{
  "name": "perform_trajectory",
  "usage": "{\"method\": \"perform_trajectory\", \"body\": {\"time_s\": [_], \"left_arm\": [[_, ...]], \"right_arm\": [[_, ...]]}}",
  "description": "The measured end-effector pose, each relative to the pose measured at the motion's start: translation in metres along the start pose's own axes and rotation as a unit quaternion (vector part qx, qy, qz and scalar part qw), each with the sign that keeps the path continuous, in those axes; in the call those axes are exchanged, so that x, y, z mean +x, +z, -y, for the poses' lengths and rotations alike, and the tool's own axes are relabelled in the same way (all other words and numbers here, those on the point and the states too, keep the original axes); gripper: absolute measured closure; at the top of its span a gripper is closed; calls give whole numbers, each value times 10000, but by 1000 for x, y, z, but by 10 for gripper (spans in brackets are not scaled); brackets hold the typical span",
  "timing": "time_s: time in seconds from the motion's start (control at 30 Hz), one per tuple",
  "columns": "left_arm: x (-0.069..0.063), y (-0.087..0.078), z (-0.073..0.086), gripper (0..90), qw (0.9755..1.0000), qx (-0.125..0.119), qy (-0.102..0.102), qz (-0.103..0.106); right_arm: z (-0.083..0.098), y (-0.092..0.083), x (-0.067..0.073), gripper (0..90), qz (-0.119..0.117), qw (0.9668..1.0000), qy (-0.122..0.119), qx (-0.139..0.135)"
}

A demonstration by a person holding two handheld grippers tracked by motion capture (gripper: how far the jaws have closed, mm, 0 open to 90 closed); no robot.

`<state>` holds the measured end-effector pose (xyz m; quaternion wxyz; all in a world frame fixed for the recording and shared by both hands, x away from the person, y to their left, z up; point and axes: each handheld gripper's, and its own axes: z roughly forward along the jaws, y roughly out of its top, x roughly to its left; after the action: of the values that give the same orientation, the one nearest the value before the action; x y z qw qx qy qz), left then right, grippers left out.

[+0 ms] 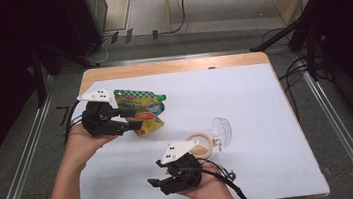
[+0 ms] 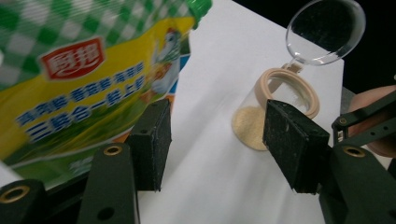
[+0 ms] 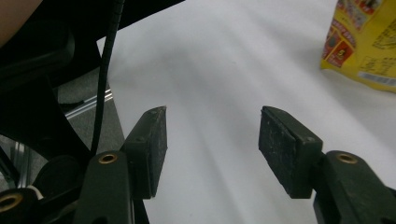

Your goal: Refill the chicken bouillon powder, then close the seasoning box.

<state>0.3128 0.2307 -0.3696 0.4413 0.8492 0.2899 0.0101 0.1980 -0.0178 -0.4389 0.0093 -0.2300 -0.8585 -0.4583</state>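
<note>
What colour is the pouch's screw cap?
Green; the cap on the pouch shows best in the left gripper view.

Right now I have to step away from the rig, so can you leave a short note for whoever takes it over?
Left gripper: open, jaws beside the seasoning pouch, nothing between the pads.
Right gripper: open and empty, over bare white tabletop at the near edge.
Pouch: lying flat at the table's left, green cap on.
Small clear jar: mid-table, hinged lid flipped open, yellowish powder in the bottom.
Done: jar holds powder, both grippers hold nothing.
Left, probably: shut the jar lid; confirm whether the pouch needs moving.
</note>
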Motion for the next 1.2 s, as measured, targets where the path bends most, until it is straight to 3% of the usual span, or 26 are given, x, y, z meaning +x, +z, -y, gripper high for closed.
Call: {"method": "perform_trajectory", "body": {"time_s": [0.1, 0.37, 0.5, 0.53, 0.67, 0.7, 1.0, 1.07, 1.13, 1.2], "left_arm": [[7, -2, 7, 406, 10000, -20, -40, -60], [22, -14, 18, 397, 9993, -21, -186, -328], [37, -21, 25, 394, 9981, -152, -318, -508], [45, -22, 27, 388, 9969, -228, -430, -611], [58, -18, 30, 368, 9969, -318, -528, -494], [64, -13, 30, 362, 9974, -228, -572, -366], [69, 19, 24, 358, 9995, -41, -231, -213], [74, 32, 26, 347, 9997, 42, -238, -105], [74, 37, 26, 349, 9997, 84, -229, -73], [70, 46, 26, 389, 9998, 202, -80, -53]], "right_arm": [[3, 4, 3, 433, 26, 9998, -150, 82], [12, 7, 1, 439, -28, 10000, -15, 92], [14, 6, 1, 440, -13, 9999, -14, 107], [14, 5, -1, 441, -1, 10000, -7, 96], [15, 5, -2, 442, 0, 10000, 21, 89], [15, 5, -2, 442, -7, 10000, -12, 80], [17, 6, -2, 458, 5, 9999, -52, 127], [18, 7, -1, 482, -3, 9997, -169, 150], [18, 8, 0, 482, -11, 9997, -191, 150], [18, 9, 1, 481, -46, 9997, -206, 141]]}}
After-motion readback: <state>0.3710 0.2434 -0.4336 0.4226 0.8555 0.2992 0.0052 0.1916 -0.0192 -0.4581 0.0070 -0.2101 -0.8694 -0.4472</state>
